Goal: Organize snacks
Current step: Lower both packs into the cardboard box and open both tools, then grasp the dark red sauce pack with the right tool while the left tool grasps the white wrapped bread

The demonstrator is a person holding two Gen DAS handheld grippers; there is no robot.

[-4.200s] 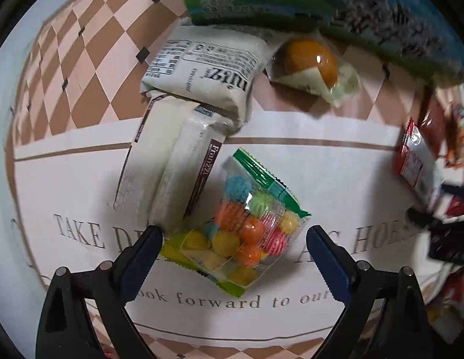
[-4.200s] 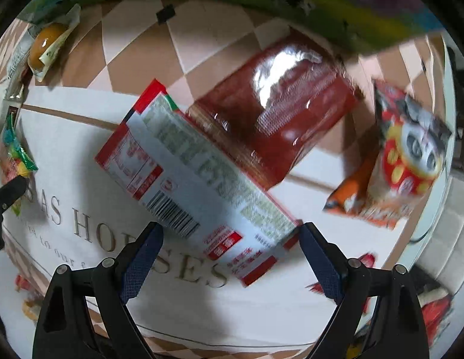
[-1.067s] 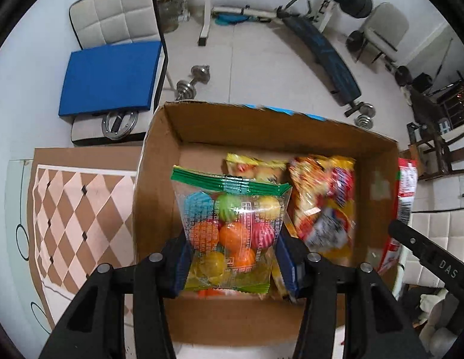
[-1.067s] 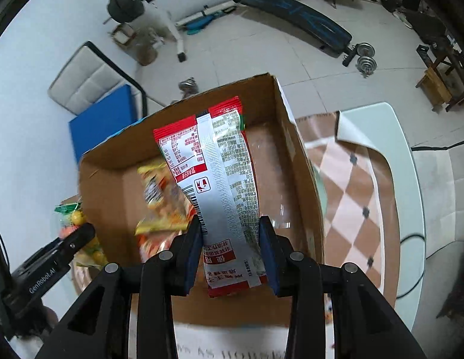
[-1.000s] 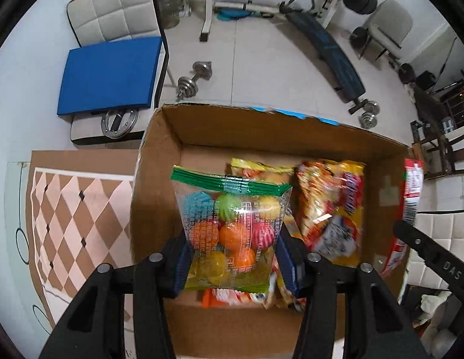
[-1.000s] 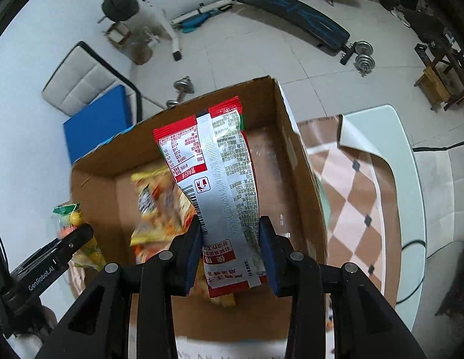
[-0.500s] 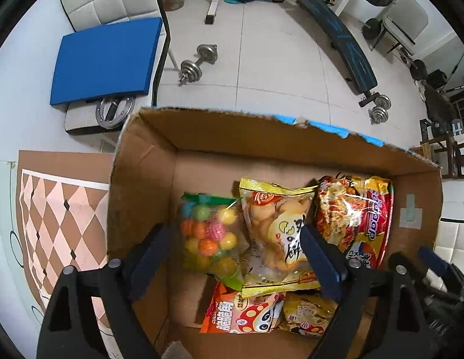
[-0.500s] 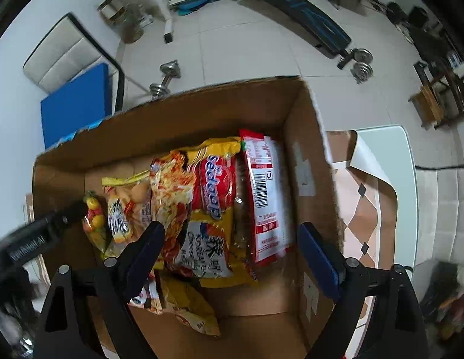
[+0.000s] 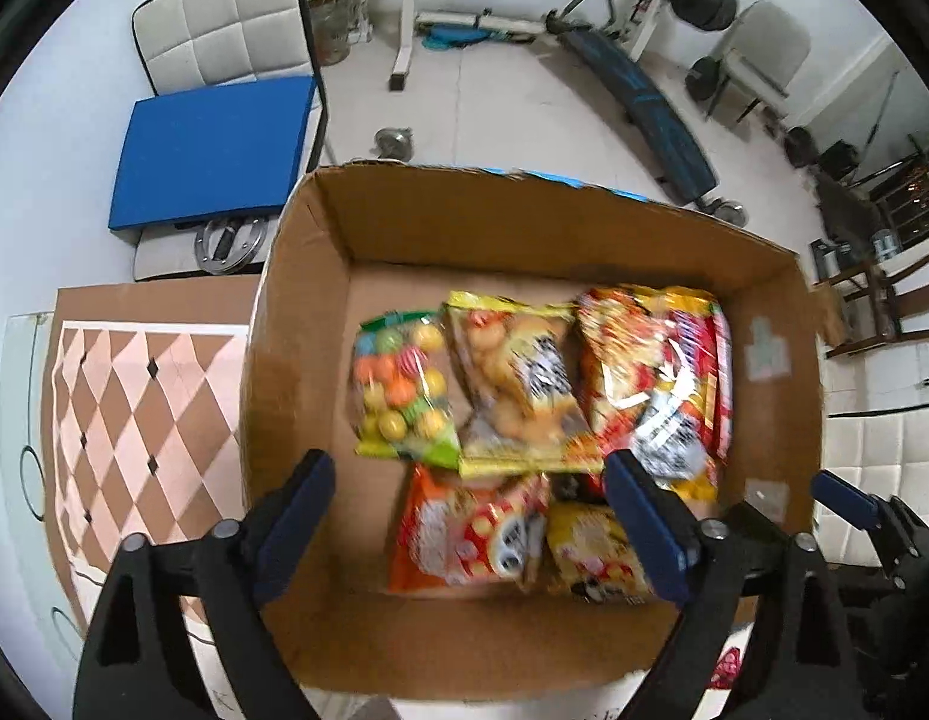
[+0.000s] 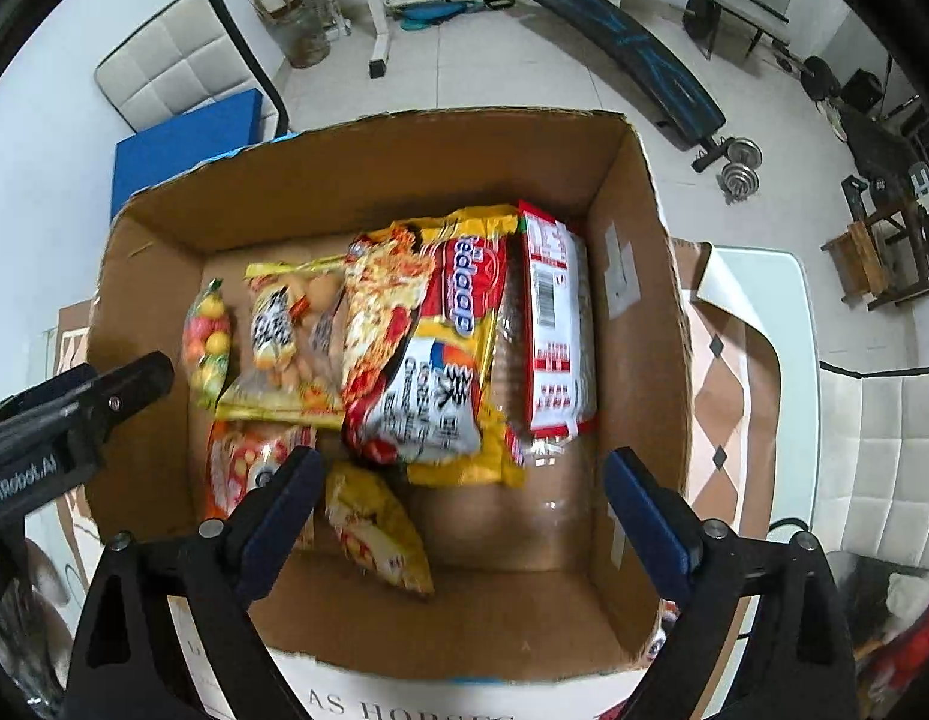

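While both grippers hung above the cardboard box [image 9: 296,312], the left gripper [image 9: 464,516] and the right gripper [image 10: 458,510] stood wide apart with nothing between the pads; their jaws had just been opening.

Contents of box, counted from both wrist views (some blur, so the count is a judgement):
- One bag of coloured candy balls [image 9: 398,390], at the box's left side.
- One yellow-edged bag of round biscuits [image 9: 518,390], just beside it.
- One Sedaap noodle packet [image 10: 428,336], lying partly over its neighbours.
- One red-and-white packet [image 10: 554,312], barcode up, near the right wall.
- One orange snack bag [image 9: 464,534] and one small yellow bag [image 10: 380,528], nearest the camera.
Total: six.

Risks judged: the noodle packet rested slanted on others and could slide if the box were jostled; a descending finger might catch the box rim and shift it on the checked tablecloth [image 9: 134,420]; later packets dropped on top might crush the biscuits.
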